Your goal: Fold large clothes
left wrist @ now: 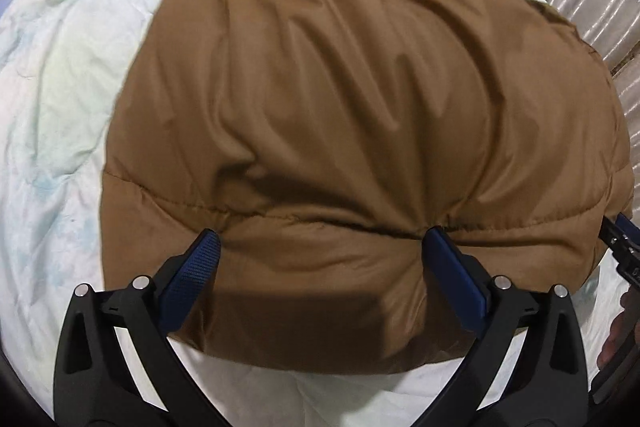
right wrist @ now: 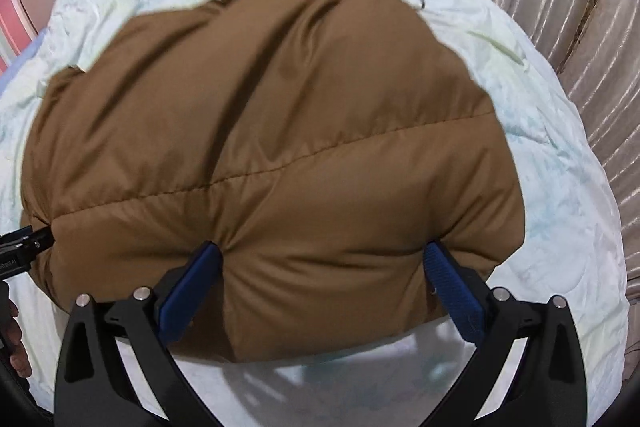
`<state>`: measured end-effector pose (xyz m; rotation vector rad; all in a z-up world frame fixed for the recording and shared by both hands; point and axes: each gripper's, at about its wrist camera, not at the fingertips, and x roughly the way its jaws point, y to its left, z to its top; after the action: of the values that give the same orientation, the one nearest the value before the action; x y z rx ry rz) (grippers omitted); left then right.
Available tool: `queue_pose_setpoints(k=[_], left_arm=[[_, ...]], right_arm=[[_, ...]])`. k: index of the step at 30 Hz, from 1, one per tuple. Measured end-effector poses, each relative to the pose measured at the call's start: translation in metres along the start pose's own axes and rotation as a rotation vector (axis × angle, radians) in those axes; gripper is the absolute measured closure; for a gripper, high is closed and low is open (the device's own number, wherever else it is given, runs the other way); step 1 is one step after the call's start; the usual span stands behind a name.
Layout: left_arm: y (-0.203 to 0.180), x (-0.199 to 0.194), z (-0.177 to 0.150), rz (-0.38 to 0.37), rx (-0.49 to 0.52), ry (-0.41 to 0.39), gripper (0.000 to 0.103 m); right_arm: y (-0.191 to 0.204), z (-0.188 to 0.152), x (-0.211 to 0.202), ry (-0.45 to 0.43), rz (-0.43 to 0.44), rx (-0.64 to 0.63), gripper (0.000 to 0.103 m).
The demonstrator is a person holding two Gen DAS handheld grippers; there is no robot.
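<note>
a: on the bed [right wrist: 568,195], brown padded jacket [right wrist: 280,147] lies as a squat bundle, near edge toward us. sleeves not visible, so i'd judge it already folded in.

b: grippers?

a: left gripper [left wrist: 320,247] and right gripper [right wrist: 324,255] both at the near edge, fingers apart, straddling a puffed band, pressing in but not clamped.

b: what's left?

a: probably one last fold or a flattening; padding bulges.

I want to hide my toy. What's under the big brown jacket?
The brown jacket lies on a pale crumpled quilt, which shows all around it. Whatever sits directly beneath the jacket is covered, so it cannot be seen.
</note>
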<state>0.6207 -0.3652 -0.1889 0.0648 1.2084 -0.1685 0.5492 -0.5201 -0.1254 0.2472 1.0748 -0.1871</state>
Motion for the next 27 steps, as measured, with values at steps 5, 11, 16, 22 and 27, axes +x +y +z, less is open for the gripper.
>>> queue_pose_setpoints(k=[5, 11, 16, 22, 27], left_arm=[[0.003, 0.012, 0.002, 0.001, 0.012, 0.019, 0.003], [-0.003, 0.029, 0.011, 0.012, 0.017, 0.030, 0.003], [0.003, 0.034, 0.016, 0.011, 0.021, 0.032, 0.003], [0.003, 0.032, 0.020, 0.022, 0.025, -0.011, 0.003], [0.015, 0.018, 0.020, -0.010, 0.004, 0.005, 0.003]], right_arm=[[0.001, 0.001, 0.020, 0.044, 0.000, -0.009, 0.001], [0.002, 0.001, 0.029, 0.064, -0.009, -0.021, 0.001], [0.005, -0.001, 0.034, 0.050, -0.020, -0.034, 0.001], [0.002, -0.005, 0.030, 0.038, 0.006, -0.027, 0.001], [-0.014, -0.009, 0.017, 0.043, 0.075, -0.032, 0.001]])
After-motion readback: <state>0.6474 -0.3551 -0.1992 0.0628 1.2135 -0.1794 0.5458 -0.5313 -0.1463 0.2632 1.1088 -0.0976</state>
